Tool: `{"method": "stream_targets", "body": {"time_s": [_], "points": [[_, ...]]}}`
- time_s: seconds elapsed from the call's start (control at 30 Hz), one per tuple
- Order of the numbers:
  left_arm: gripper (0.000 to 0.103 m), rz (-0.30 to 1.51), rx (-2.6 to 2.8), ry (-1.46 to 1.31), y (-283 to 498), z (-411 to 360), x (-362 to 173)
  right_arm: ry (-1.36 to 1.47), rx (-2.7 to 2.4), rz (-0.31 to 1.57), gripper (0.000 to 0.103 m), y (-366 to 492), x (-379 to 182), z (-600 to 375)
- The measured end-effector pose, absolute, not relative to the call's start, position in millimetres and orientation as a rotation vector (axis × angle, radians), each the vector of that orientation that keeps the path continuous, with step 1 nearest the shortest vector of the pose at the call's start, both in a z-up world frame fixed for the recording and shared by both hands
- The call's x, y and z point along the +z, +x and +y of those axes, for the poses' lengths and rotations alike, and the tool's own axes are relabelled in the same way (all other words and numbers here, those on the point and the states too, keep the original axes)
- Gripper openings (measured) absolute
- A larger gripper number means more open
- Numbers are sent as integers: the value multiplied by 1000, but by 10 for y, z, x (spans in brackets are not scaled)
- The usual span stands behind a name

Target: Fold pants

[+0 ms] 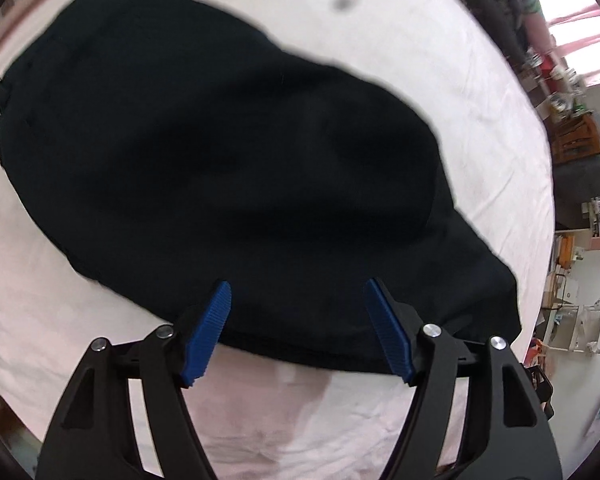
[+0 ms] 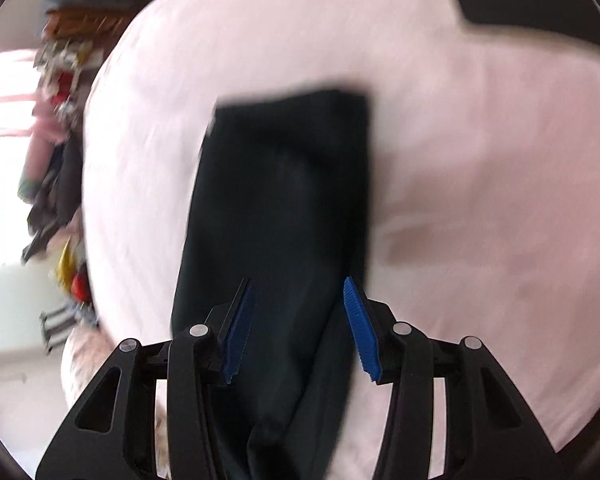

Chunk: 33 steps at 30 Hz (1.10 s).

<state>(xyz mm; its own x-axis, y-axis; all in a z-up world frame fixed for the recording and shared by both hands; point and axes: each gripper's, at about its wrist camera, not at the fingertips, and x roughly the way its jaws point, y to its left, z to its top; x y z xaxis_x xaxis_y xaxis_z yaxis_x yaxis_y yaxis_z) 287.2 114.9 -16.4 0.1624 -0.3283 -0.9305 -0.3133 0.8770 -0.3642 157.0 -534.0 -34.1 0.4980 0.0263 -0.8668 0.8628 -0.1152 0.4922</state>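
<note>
The black pants (image 1: 220, 152) lie spread over a pale pink sheet (image 1: 440, 80) and fill most of the left wrist view. My left gripper (image 1: 297, 284) hovers over their near edge, open, its blue pads (image 1: 210, 328) wide apart with nothing pressed between them. In the right wrist view a narrower folded length of the black pants (image 2: 284, 184) runs from the middle down under my right gripper (image 2: 298, 280). That gripper is open too, and the cloth passes below and between its blue pads (image 2: 362, 332) without being pinched. The view is blurred.
The sheet's edge curves past cluttered furniture and shelves (image 1: 572, 140) on the right of the left wrist view. Similar clutter (image 2: 60, 160) lines the left of the right wrist view. A separate dark strip (image 2: 532, 4) lies on the sheet at top right.
</note>
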Motion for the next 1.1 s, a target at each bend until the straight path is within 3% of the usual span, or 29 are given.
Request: {"method": "stream_targets", "body": {"time_s": [0.23,0.43,0.53,0.57,0.6,1.1], "points": [[78,1528,7,-525,2775,1127,-346,1375,-870,877,49,1805,-445,-5330],[90,1558,-22,-509,2754,1085,-406,1128,-781,1033,41,2074,-578,-5277],[95,1572,-32,-498,2756,1051,-433,1115,-785,1041,24,2064,-627,-5302],[96,1577,-35,-495,2747,1038,-440,1107,-769,1027,14,2081,-604,-5299],[97,1583,-39,-488,2744,1028,-445,1102,-758,1020,12,2086,-587,-5299],[99,1637,-61,-460,2715,926,-533,1036,-765,896,9,2140,-273,-5607]]}}
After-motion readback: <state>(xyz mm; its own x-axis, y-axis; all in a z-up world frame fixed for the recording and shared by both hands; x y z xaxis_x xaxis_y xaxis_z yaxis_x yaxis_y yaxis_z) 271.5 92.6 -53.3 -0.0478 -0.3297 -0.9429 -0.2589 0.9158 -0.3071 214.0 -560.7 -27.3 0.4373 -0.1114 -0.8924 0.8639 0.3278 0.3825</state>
